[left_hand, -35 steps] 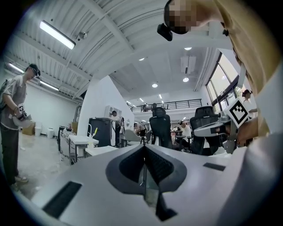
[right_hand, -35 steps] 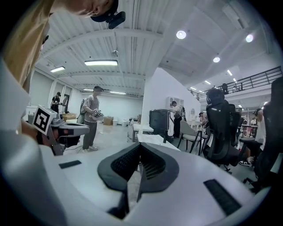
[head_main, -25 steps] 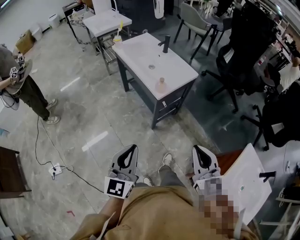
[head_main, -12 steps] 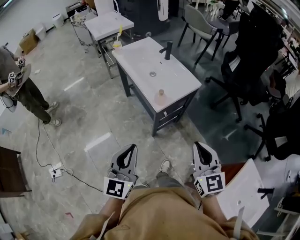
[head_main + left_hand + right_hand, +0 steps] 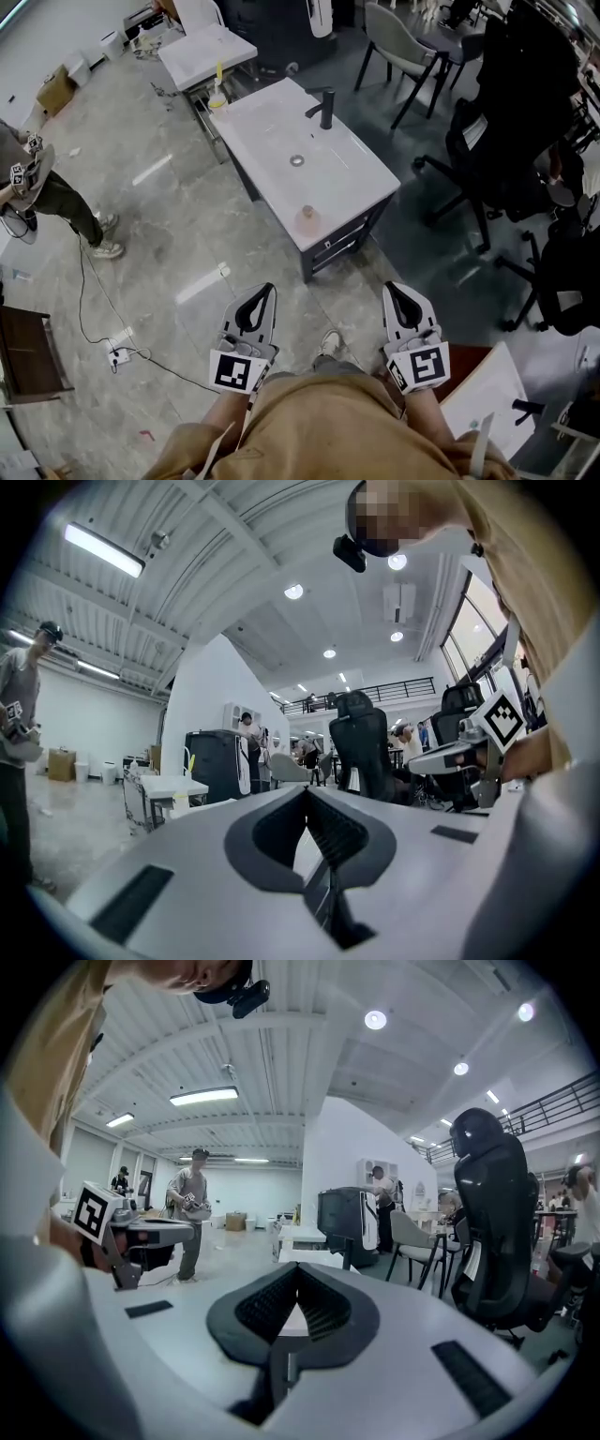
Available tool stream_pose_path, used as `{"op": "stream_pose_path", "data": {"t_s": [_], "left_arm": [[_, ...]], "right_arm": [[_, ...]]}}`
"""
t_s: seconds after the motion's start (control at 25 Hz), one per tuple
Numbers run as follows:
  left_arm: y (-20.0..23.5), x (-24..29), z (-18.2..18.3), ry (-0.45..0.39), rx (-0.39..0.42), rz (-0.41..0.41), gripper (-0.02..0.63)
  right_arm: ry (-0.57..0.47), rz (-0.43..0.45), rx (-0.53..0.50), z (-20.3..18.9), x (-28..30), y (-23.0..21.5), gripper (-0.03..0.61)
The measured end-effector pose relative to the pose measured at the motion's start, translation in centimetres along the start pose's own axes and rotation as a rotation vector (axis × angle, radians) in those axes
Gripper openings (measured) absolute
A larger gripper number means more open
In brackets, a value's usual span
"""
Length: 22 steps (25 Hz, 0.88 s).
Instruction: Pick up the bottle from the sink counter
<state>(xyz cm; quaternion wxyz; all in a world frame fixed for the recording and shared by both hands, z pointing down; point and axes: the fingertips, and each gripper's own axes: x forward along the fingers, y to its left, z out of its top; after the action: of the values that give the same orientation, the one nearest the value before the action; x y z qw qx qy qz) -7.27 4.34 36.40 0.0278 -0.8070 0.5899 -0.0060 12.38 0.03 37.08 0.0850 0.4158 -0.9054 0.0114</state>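
A small pinkish bottle [image 5: 306, 221] stands upright near the front corner of the white sink counter [image 5: 345, 169], which has a black faucet [image 5: 325, 106] and a drain. Both grippers are held low over the floor, well short of the counter. My left gripper [image 5: 260, 298] is shut and holds nothing; in the left gripper view its jaws meet at the tip [image 5: 306, 789]. My right gripper [image 5: 397, 296] is likewise shut and holds nothing, its tips together [image 5: 298, 1266]. The bottle does not show in either gripper view.
A pale bottle with a yellow top [image 5: 217, 101] stands at the counter's far end. Beyond is a second white table [image 5: 206, 52]. Black office chairs [image 5: 506, 122] crowd the right. A person [image 5: 37, 187] stands at the left, a cable [image 5: 94, 309] crosses the floor, and a white panel [image 5: 487, 394] lies lower right.
The sink counter and the pinkish bottle have slid down and left in the head view, now nearer. Both grippers keep the same shut pose in front of the body.
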Motion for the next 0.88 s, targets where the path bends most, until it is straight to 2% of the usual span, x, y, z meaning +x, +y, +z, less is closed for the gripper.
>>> {"op": "stream_pose_path", "data": {"t_s": [0.12, 0.36, 0.68, 0.88], "left_arm": [[0.0, 2.1, -0.3, 0.030, 0.005, 0.021, 0.003], [0.3, 4.8, 0.3, 0.035, 0.040, 0.069, 0.003], [1.9, 6.3, 0.2, 0.032, 0.047, 0.092, 0.003], [3.6, 7.0, -0.6, 0.039, 0.022, 0.064, 0.003]], "right_arm": [[-0.007, 0.023, 0.015, -0.1, 1.4, -1.8, 0.003], [-0.017, 0.082, 0.024, -0.2, 3.5, -4.1, 0.003], [-0.010, 0.121, 0.033, -0.1, 5.7, -3.6, 0.003], [0.010, 0.099, 0.020, 0.3, 7.1, -2.9, 0.003]]}}
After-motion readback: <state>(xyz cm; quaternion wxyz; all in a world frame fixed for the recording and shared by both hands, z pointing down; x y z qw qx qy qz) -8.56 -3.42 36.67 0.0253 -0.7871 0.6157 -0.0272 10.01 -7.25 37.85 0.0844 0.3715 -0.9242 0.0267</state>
